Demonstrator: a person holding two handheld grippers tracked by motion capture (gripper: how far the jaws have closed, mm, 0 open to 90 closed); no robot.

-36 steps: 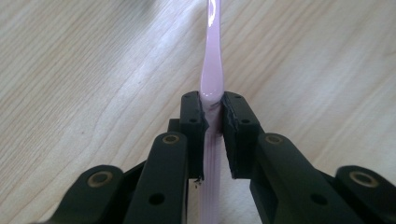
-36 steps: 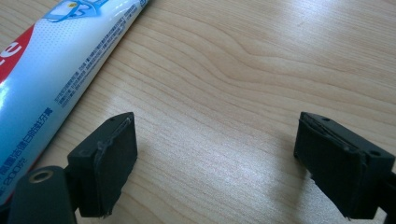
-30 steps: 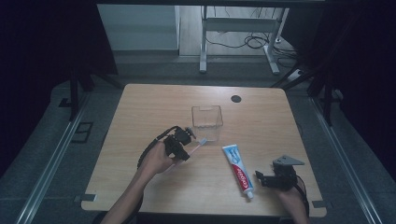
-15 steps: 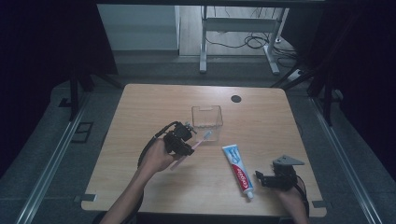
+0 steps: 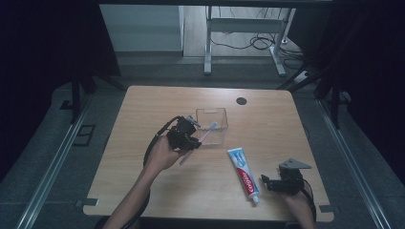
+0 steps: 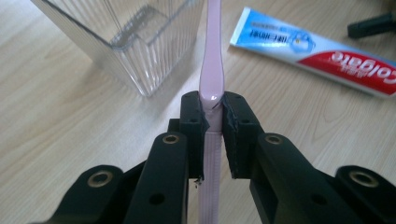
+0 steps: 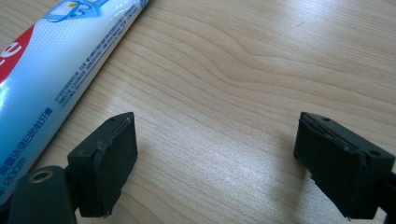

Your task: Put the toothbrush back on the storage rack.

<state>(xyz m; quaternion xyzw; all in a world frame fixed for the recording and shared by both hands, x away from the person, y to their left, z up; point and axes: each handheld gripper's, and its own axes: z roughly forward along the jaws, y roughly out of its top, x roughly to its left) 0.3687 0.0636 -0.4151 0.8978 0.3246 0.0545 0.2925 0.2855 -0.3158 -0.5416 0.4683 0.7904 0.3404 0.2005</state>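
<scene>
My left gripper [image 5: 191, 137] [image 6: 212, 112] is shut on a pink toothbrush [image 5: 203, 136] [image 6: 211, 70], gripping its handle. The brush head reaches up over the rim of a clear plastic box [image 5: 213, 125] [image 6: 135, 42] at mid-table. A blue, white and red toothpaste tube [image 5: 243, 173] [image 6: 322, 51] [image 7: 56, 79] lies flat to the right of the box. My right gripper [image 5: 267, 182] [image 7: 215, 158] rests low on the table just right of the tube's lower end, jaws wide open with bare wood between them.
A small black round disc [image 5: 241, 100] is set in the wooden table [image 5: 143, 109] near its far edge. The floor beyond holds a desk frame and cables [image 5: 243, 43]. Dark surroundings flank both table sides.
My left gripper has carried the toothbrush up and to the right, bringing the brush head over the clear box's rim. The right gripper has stayed still.
</scene>
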